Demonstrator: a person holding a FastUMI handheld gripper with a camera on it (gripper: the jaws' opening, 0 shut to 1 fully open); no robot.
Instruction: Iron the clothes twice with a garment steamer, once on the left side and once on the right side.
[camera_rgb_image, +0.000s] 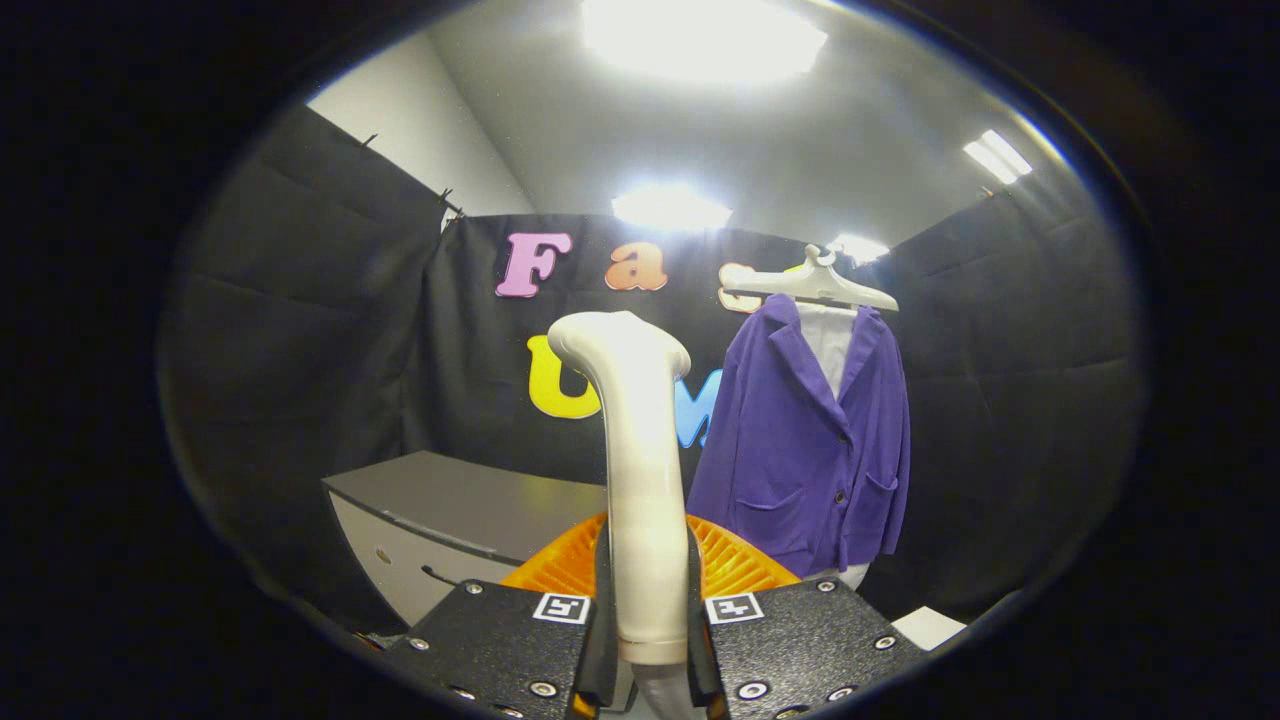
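Gripper: we saw the gripper (645, 640) clenched on the steamer (638, 470), both fingers (603, 640) pressed against the lower part of its handle, one on each side.
Steamer: it stood upright between the fingers, a cream-white handle rising ahead of us and bending over at the top toward the left; its head was turned away, so we could not tell what the nozzle face looked like.
Jacket: the purple jacket (810, 450) hung beyond the fingers and to the right of the steamer, well apart from it, with nothing touching it. It faced us, buttoned, with two front pockets and open lapels.
Shirt: we made out a white shirt (830, 345) under the jacket, showing at the collar opening and again as a small bit below the hem.
Hanger: a white hanger (815, 285) carried both garments, high against the black cloth wall (1000, 400).
Cabinet: a grey cabinet (450, 510) stood to the left, beyond the fingers, with a flat top and a drawer front with a dark handle slot.
Orange thing: a ribbed orange piece (735, 560) lay just behind the steamer's handle, close over the gripper's body; we could not tell what it belonged to.
In the way: the steamer's own handle covered the middle of our view and hid part of the wall behind it; the jacket's left edge sat just beside it in sight, though the space between steamer and jacket looked open.
Ceiling: bright lamps (700, 35) glared overhead.
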